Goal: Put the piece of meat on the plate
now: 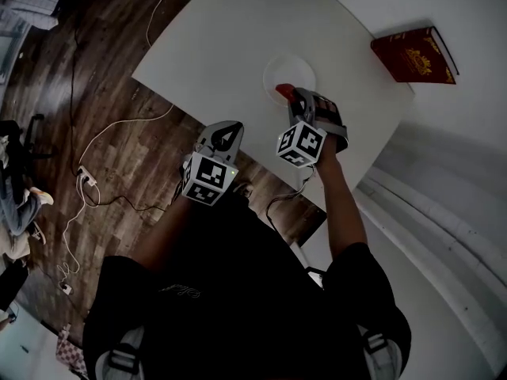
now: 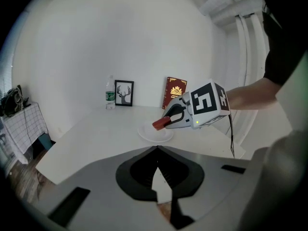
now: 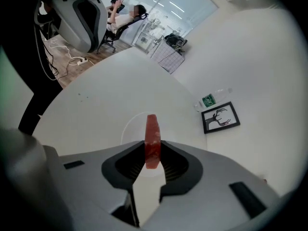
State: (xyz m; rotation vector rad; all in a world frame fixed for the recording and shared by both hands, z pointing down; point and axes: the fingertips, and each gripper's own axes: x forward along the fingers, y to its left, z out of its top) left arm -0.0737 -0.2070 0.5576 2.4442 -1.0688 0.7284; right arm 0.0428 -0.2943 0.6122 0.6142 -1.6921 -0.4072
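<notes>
Forearm stretched out from the body, the person's right hand carries the right gripper (image 1: 291, 95) over the white worktop (image 1: 222, 46), nose tilted steeply down above the plate (image 1: 273, 66). Its jaws stand partly apart and pinch the piece of meat (image 3: 152, 141), a red slab held on edge whose far end juts out past the fingertips. The meat hangs over the near part of the plate. No view shows clearly whether it touches the plate. The left gripper (image 1: 226, 133) is held back at the worktop's near edge, above the wooden floor (image 1: 119, 93). It slopes gently down, with its jaw tips pressed together on nothing.
</notes>
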